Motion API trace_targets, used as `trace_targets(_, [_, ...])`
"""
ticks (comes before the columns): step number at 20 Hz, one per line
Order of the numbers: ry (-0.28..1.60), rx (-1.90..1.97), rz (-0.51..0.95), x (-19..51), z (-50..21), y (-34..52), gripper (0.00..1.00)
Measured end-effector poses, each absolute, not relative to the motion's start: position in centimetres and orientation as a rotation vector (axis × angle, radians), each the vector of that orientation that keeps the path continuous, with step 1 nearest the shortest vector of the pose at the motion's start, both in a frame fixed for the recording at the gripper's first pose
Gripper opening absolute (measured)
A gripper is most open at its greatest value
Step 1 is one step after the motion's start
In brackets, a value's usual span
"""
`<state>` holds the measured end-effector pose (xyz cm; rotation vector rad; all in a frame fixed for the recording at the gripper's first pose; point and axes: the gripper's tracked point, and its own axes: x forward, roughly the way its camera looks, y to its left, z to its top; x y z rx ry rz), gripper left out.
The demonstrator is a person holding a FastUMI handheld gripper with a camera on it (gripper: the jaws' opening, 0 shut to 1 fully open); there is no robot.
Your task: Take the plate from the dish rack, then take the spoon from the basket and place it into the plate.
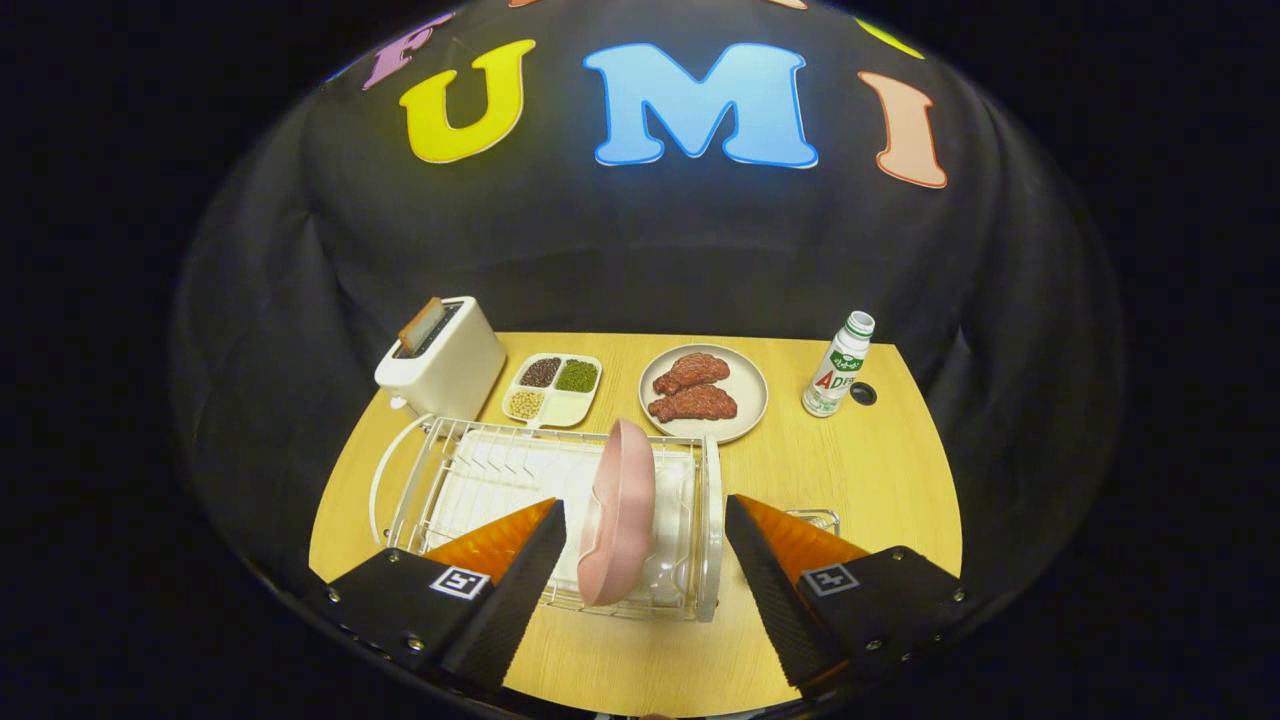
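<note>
A pink plate (620, 515) stands on edge in the white wire dish rack (470, 480), toward the rack's right end. My gripper (645, 512) hovers above it, open, and the plate's upper rim lies between the two fingers, closer to the left finger (530, 570). Neither finger touches the plate. A small wire basket (815, 518) peeks out just behind the right finger (760, 560), which hides most of it; I cannot make out a spoon.
Beyond the rack on the wooden table (860, 470) stand a white toaster (440, 365) with bread in it, a divided tray (553, 388) of beans, a plate with two pieces of meat (703, 392) and a small white bottle (838, 365).
</note>
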<state>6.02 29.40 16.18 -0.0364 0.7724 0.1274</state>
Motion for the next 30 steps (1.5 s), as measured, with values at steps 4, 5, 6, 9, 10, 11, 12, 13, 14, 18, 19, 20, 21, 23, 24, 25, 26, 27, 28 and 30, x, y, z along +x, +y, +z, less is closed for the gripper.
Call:
trace_targets(4, [0.855,-0.118,0.058,7.5,14.6,29.0,0.98])
trace_targets(5, [0.870,-0.130,0.046,7.8,14.3,29.2,0.98])
trace_targets(6, [0.884,-0.150,0.027,7.9,13.9,29.1,0.97])
trace_targets(9, [0.918,-0.194,-0.063,8.8,12.9,29.1,0.94])
trace_targets(10, [0.927,-0.196,-0.096,8.8,12.4,29.3,0.83])
trace_targets(11, [0.932,-0.212,-0.119,8.9,11.8,29.5,0.79])
trace_targets(12, [0.929,-0.240,-0.143,9.1,11.3,29.4,0.79])
trace_targets(13, [0.925,-0.275,-0.174,9.3,11.0,28.8,0.79])
trace_targets(14, [0.924,-0.299,-0.201,9.3,11.0,28.7,0.67])
trace_targets(18, [0.949,-0.247,-0.271,9.5,9.5,28.5,0.19])
trace_targets(19, [0.947,-0.221,-0.283,9.7,9.3,28.3,0.19])
trace_targets(20, [0.940,-0.207,-0.286,9.8,9.3,28.3,0.18])
trace_targets(21, [0.946,-0.208,-0.294,9.5,9.3,28.5,0.18])
trace_targets(23, [0.959,-0.250,-0.288,9.6,9.6,29.0,0.12])
trace_targets(24, [0.967,-0.277,-0.285,9.6,9.9,29.4,0.07])
trace_targets(25, [0.969,-0.301,-0.286,9.7,10.1,29.7,0.07])
trace_targets(26, [0.970,-0.325,-0.295,9.7,10.4,29.9,0.07])
trace_targets(27, [0.974,-0.343,-0.311,9.6,10.8,30.0,0.07])
trace_targets(28, [0.971,-0.364,-0.328,9.7,11.3,30.1,0.07])
trace_targets(30, [0.963,-0.409,-0.351,10.1,12.4,30.5,0.07])
